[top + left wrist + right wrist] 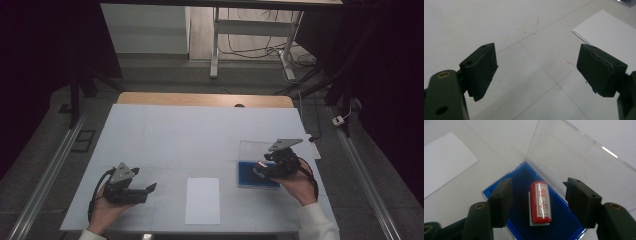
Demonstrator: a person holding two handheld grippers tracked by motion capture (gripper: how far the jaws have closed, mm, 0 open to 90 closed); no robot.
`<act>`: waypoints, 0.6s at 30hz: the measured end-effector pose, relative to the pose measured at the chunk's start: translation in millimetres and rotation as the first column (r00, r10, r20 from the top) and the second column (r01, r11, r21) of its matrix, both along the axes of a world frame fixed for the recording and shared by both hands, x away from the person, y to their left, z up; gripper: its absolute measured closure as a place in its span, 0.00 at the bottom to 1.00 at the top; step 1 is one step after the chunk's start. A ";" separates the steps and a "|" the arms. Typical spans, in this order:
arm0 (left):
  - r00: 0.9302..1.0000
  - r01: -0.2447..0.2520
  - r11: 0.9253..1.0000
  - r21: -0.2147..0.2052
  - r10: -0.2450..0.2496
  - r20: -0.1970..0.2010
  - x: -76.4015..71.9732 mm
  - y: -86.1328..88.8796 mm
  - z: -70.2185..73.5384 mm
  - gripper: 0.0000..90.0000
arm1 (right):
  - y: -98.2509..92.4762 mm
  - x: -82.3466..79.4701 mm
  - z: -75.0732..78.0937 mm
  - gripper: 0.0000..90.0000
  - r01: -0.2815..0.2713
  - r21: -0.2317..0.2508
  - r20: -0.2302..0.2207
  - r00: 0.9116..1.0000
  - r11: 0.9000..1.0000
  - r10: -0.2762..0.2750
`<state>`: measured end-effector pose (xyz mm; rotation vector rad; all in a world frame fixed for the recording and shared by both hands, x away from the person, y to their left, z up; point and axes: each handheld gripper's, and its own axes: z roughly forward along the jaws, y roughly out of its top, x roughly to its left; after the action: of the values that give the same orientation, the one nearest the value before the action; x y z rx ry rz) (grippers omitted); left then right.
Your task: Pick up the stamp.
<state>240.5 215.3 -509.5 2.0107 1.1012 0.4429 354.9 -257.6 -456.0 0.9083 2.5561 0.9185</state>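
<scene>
Two matte black pads of the right claw [537, 200] stand apart, untouching, flanking a glossy red cylindrical stamp [540, 202].

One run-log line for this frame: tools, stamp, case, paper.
right tool: open, astride red stamp, not gripping | stamp: lying in blue case, clear lid up | left tool: open, nothing between | white paper: flat, untouched

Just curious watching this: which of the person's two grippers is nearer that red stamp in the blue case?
The right gripper: its open jaws straddle the red stamp without touching. The left gripper sits far across the table, beyond the white paper.
</scene>
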 end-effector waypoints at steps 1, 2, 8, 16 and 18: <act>1.000 -0.001 1.000 0.001 0.001 -0.001 0.2 0.3 -0.1 0.19 | 0.4 0.2 -1.1 0.48 -0.002 -0.006 -0.001 1.000 1.000 0.002; 1.000 -0.001 1.000 0.001 0.001 -0.001 0.2 0.3 -0.1 0.19 | 0.7 0.0 -2.1 0.50 -0.001 -0.006 -0.005 1.000 1.000 0.000; 1.000 0.002 1.000 0.004 -0.002 -0.002 0.7 0.2 -0.7 0.19 | 0.2 1.5 -5.3 0.60 -0.006 -0.015 -0.020 1.000 1.000 0.005; 1.000 0.003 1.000 0.013 -0.003 -0.009 1.4 -0.7 -1.9 0.19 | 1.7 1.3 -6.8 0.69 -0.009 -0.033 -0.029 1.000 0.999 0.008; 1.000 0.001 1.000 0.014 -0.001 -0.010 1.5 -0.7 -2.1 0.19 | 1.6 1.2 -7.0 0.71 -0.008 -0.042 -0.027 1.000 0.999 0.007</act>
<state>242.0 214.6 -511.6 2.0272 1.1054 0.4416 356.1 -256.0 -463.1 0.9060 2.5927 0.8571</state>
